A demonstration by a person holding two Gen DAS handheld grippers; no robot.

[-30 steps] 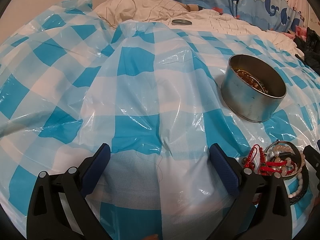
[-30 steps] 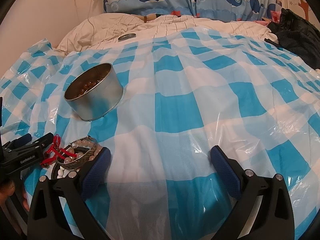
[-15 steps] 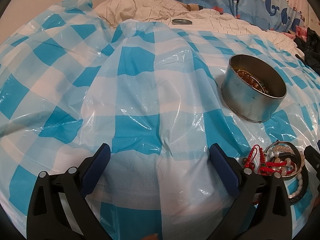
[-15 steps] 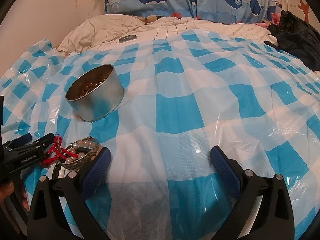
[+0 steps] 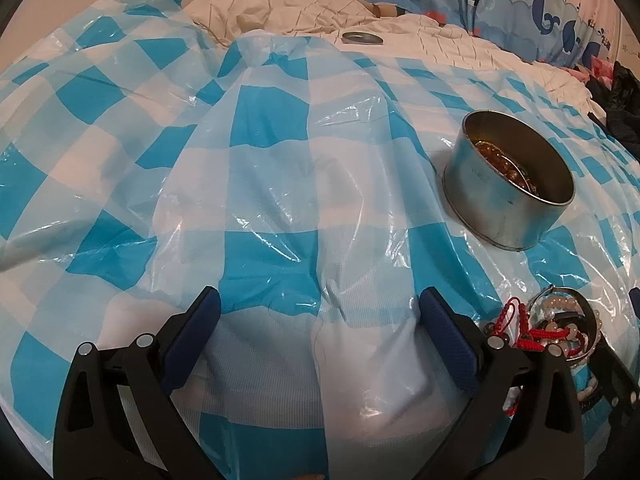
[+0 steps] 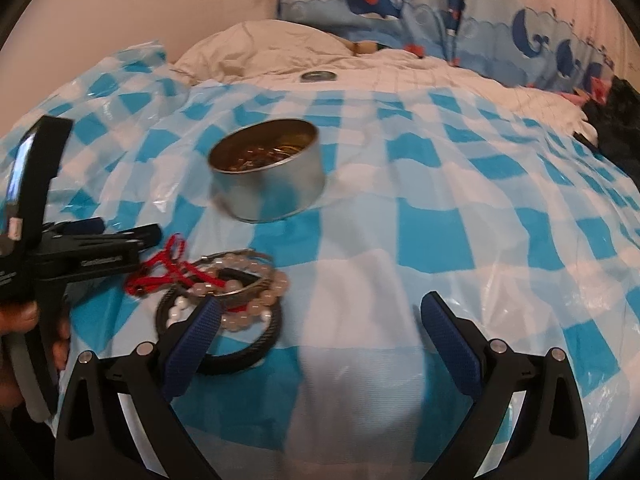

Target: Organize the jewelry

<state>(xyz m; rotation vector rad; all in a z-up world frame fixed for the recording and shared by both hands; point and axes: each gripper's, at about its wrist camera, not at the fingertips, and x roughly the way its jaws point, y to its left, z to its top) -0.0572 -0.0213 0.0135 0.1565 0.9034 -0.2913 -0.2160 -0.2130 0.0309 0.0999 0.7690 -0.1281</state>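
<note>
A round metal tin (image 5: pixel 510 190) (image 6: pixel 270 170) with amber beads inside stands on a blue and white checked plastic sheet. Nearer, a heap of jewelry (image 5: pixel 560 326) (image 6: pixel 224 288) lies on the sheet: pale bead bracelets, a metal bangle, a black ring-shaped bracelet and a red cord. My left gripper (image 5: pixel 320 320) is open with nothing between its fingers, the heap just to its right. My right gripper (image 6: pixel 320 320) is open too, its left fingertip over the edge of the heap. The left tool and the hand holding it show at the left of the right wrist view.
The checked plastic sheet (image 6: pixel 440 232) covers a bed and is wrinkled and raised on the left. A flat round metal lid (image 5: pixel 362 38) (image 6: pixel 318 76) lies on the white quilt behind. Whale-print pillows (image 6: pixel 400 4) and dark clothing (image 6: pixel 616 120) lie at the back right.
My right gripper has swung left and closer, so the tin and the jewelry heap now sit nearer the middle of its view. The left gripper has stayed put.
</note>
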